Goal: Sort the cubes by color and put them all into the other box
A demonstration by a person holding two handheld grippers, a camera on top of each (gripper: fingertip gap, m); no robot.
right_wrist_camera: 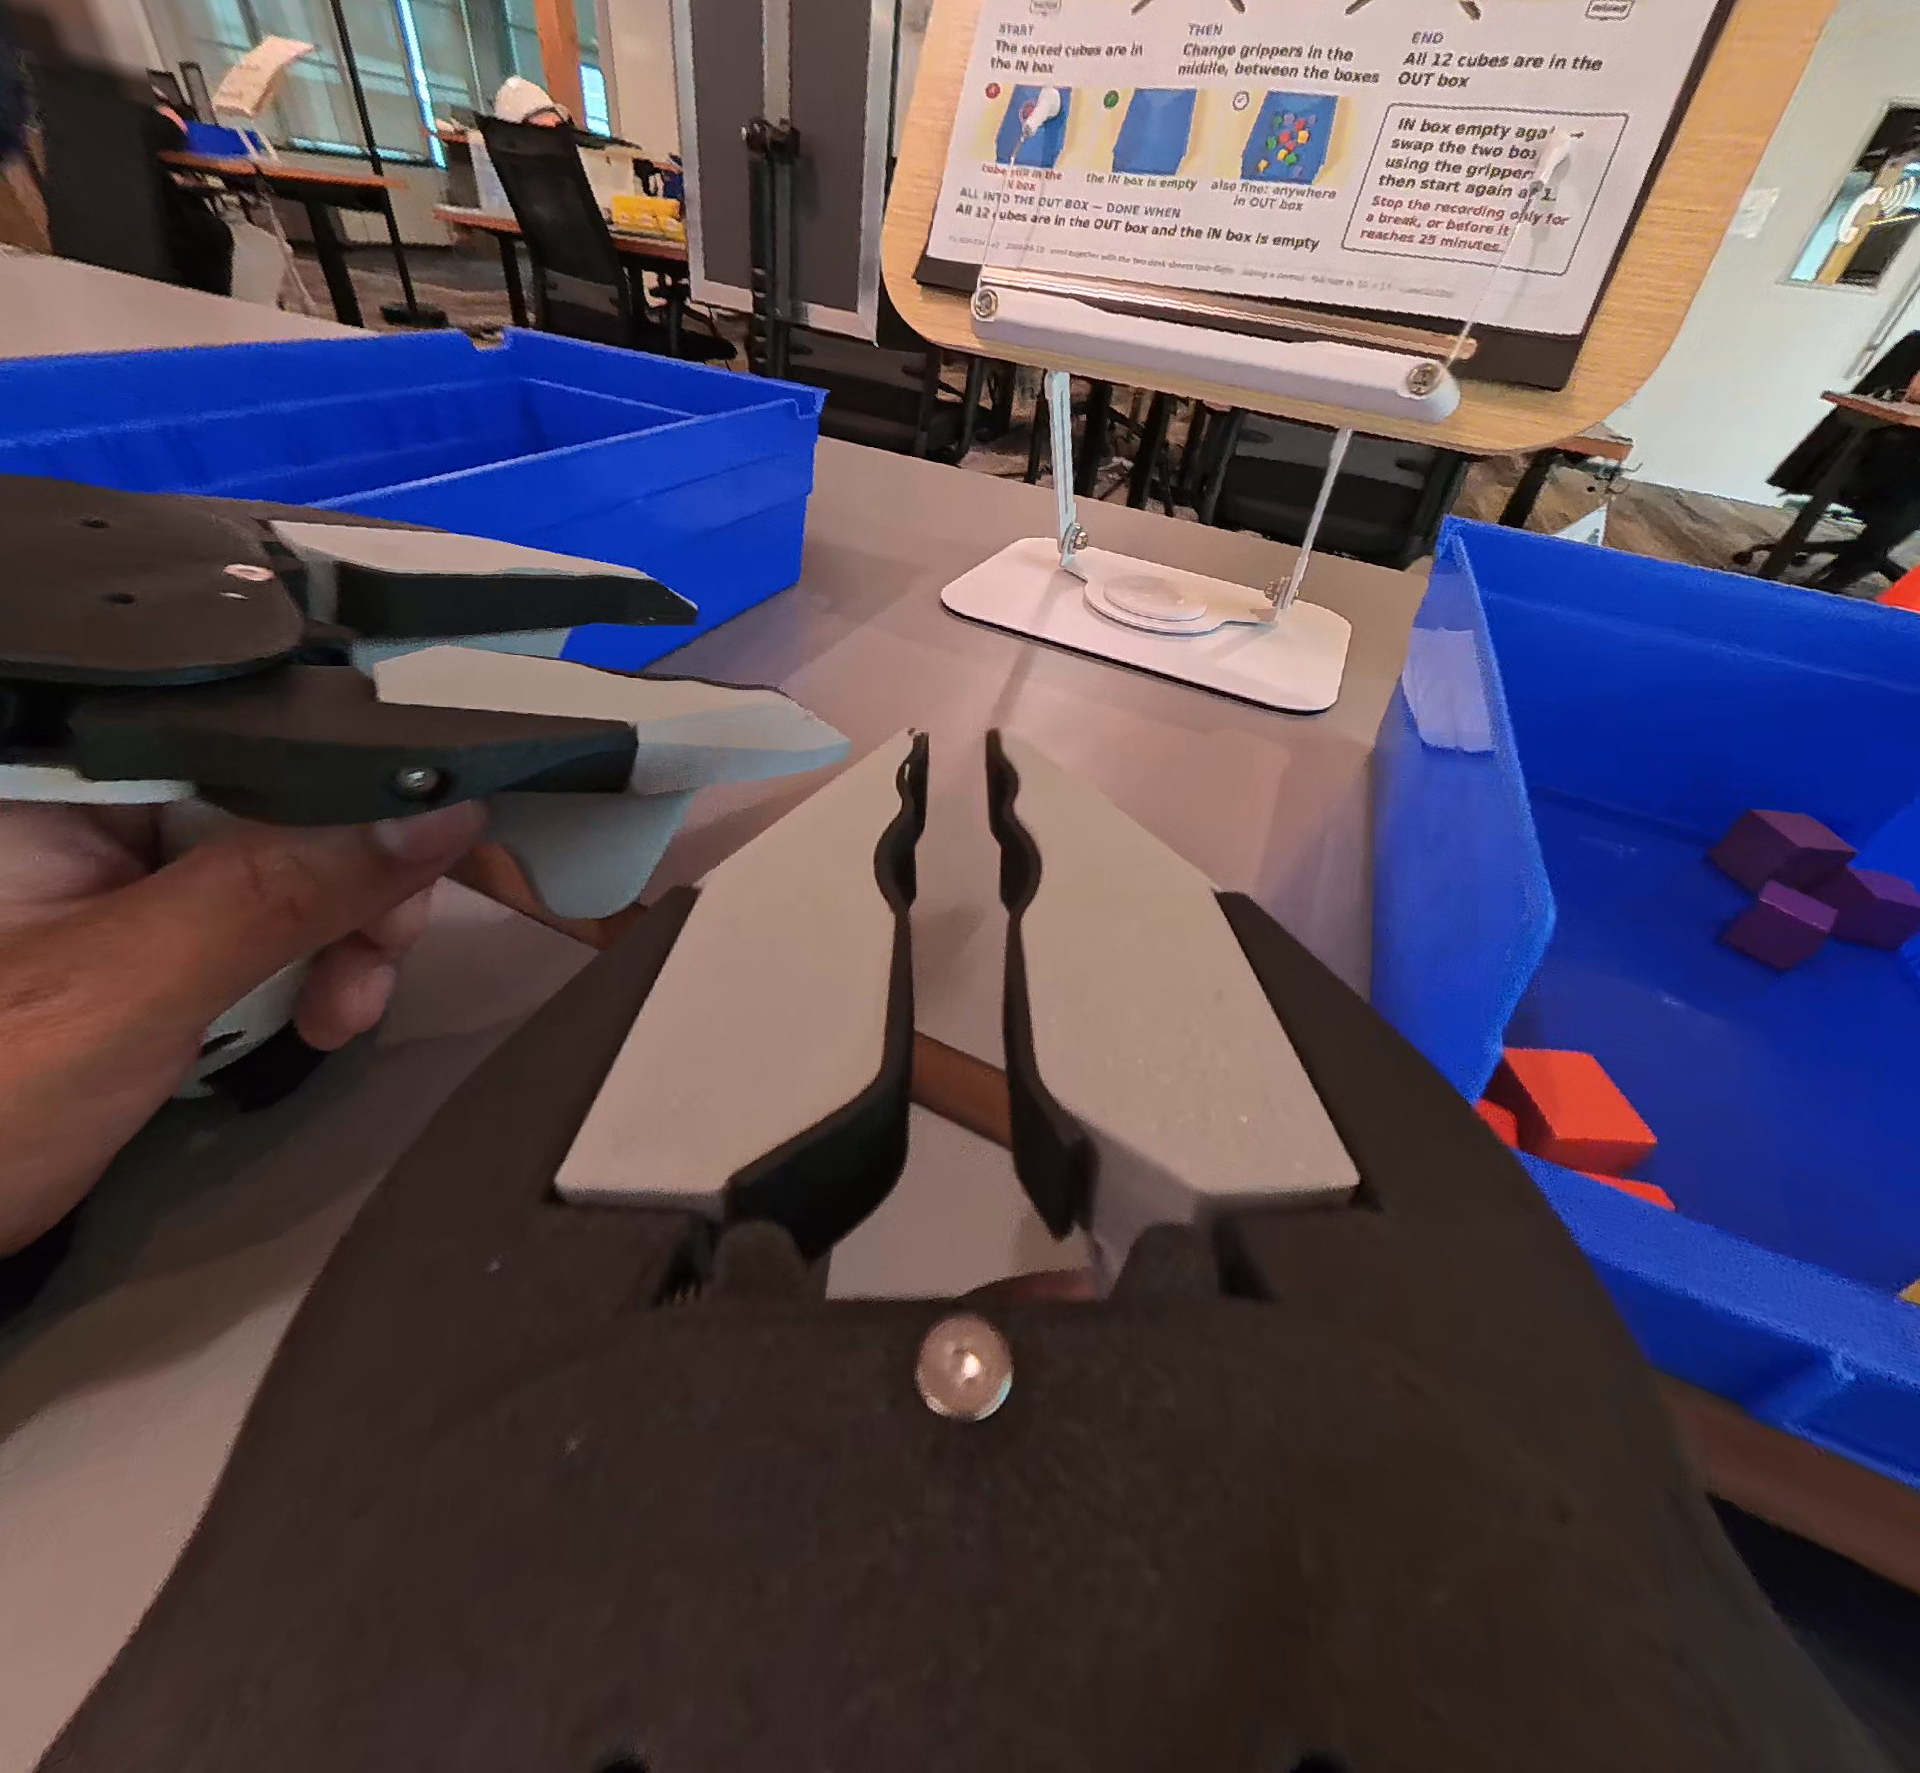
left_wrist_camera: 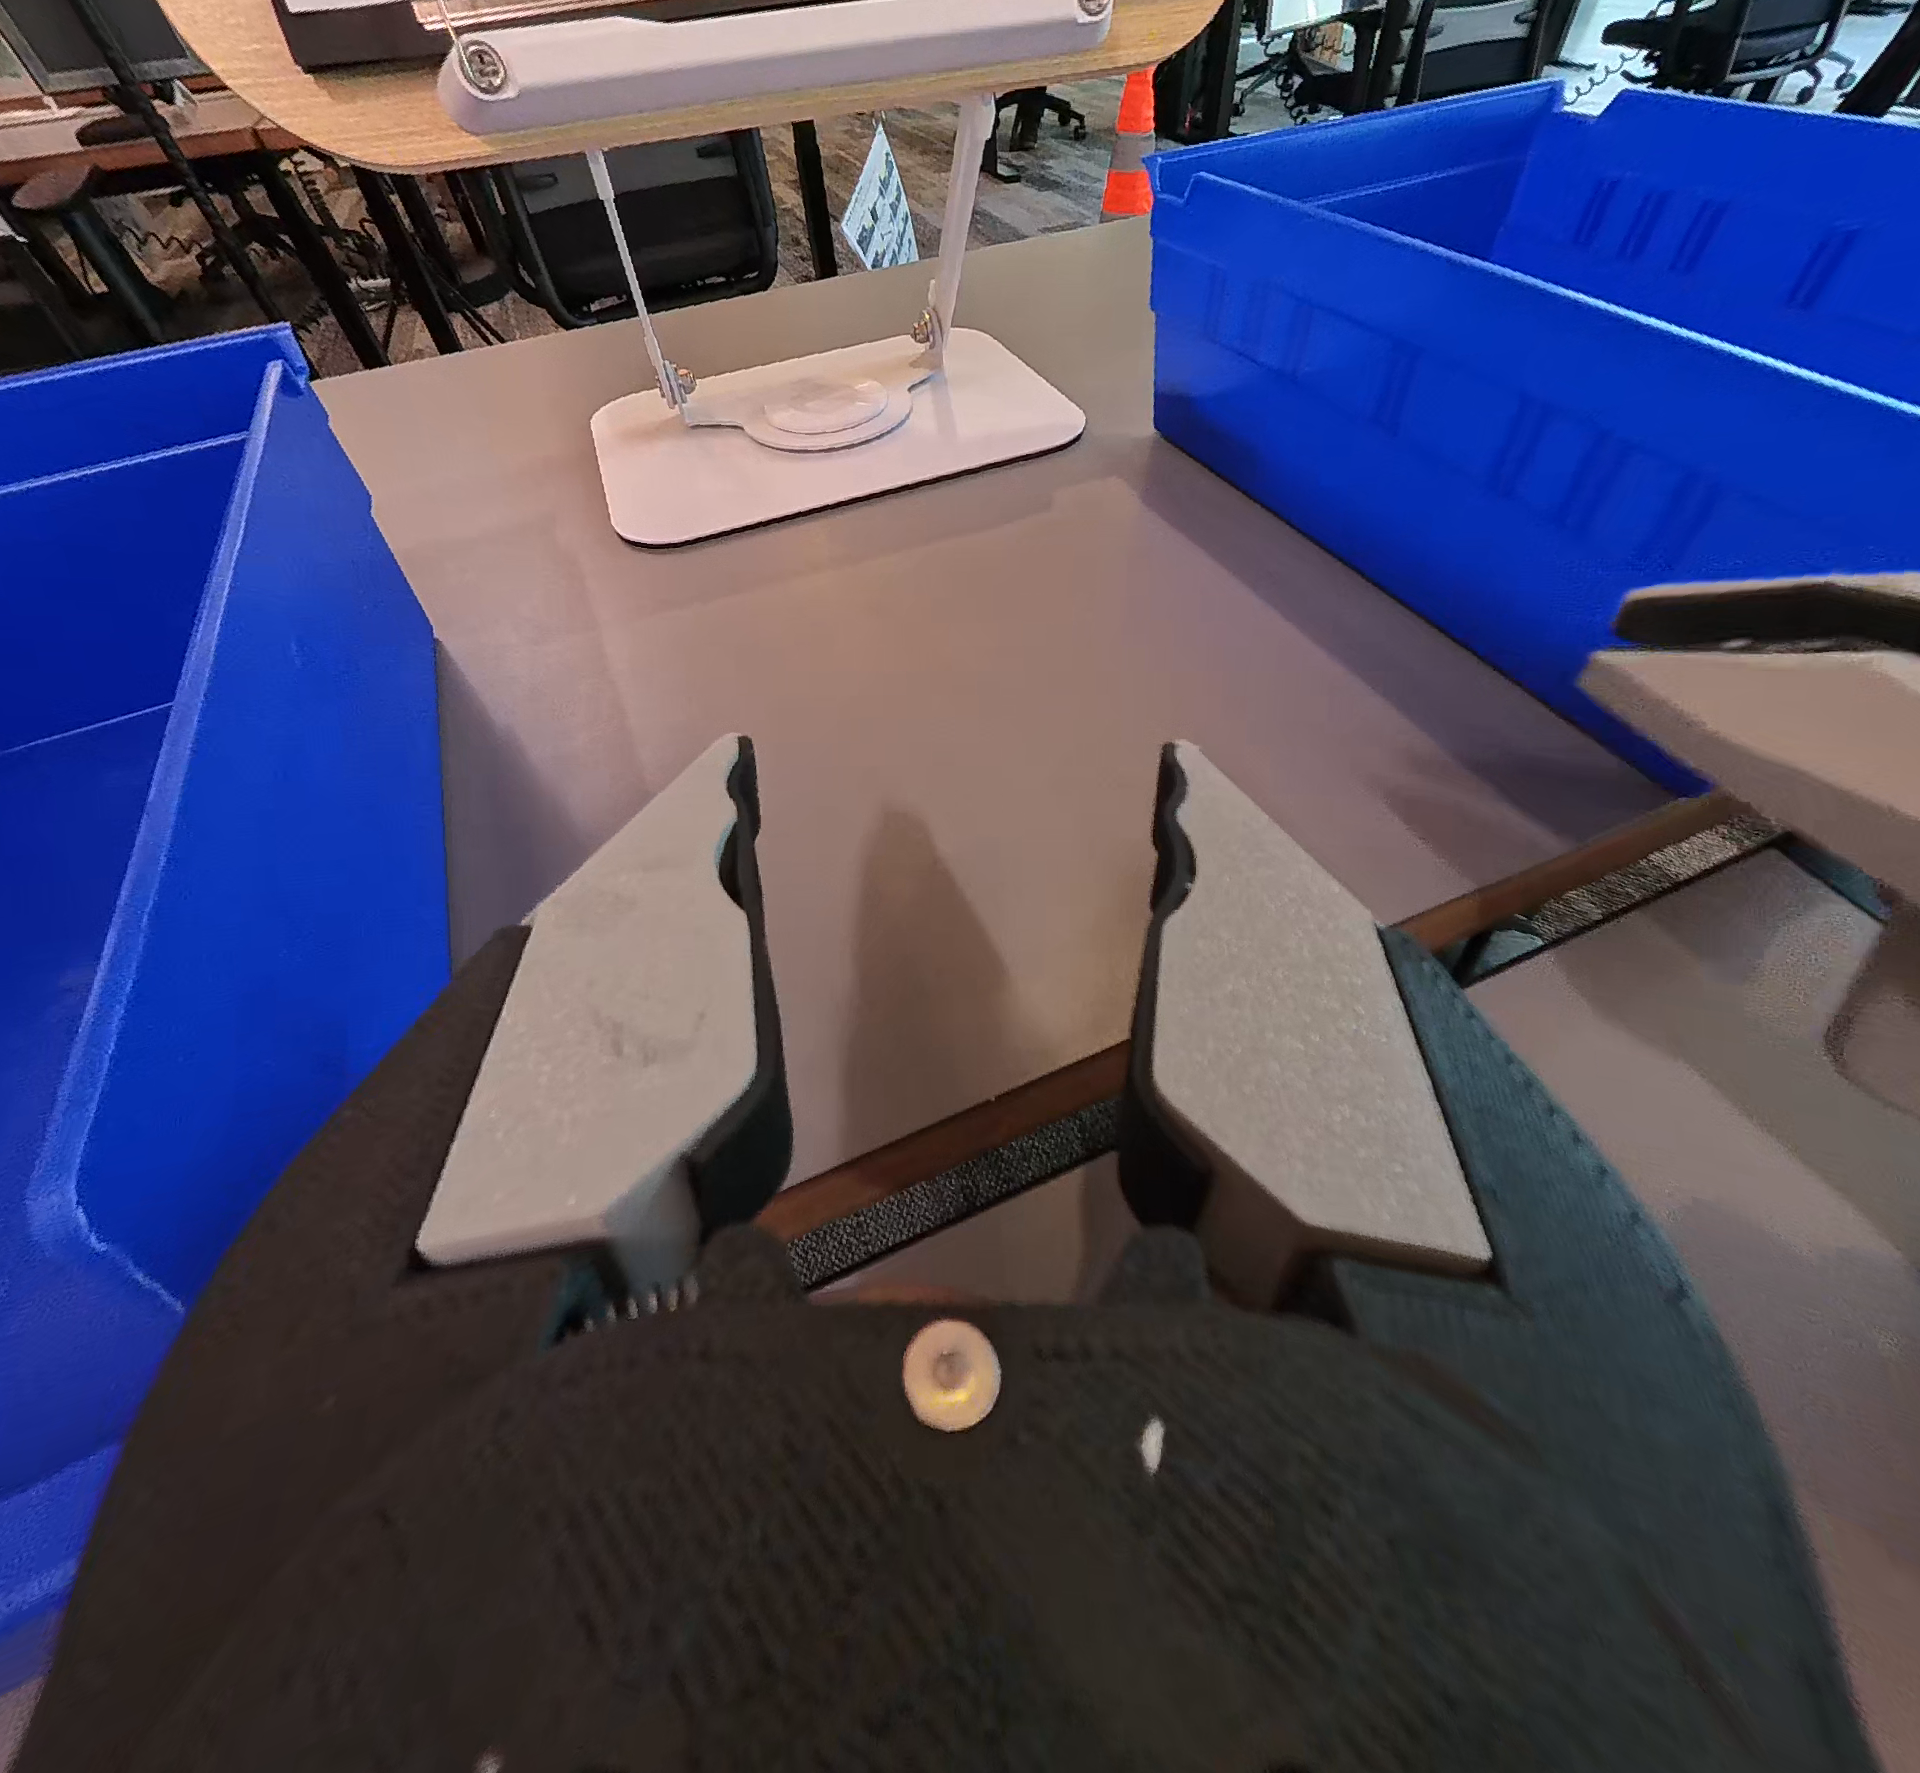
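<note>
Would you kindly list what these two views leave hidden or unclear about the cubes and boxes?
- Right box: right wrist view's edge cuts it off; only purple cubes and red cubes show, so the count is unknown.
- Left box: floor hidden by its wall in both views.
- Right gripper: blurred, cropped in left wrist view.

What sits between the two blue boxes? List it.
In the left wrist view, between the left box and right box: bare grey table and the white stand base; no cubes.
</note>
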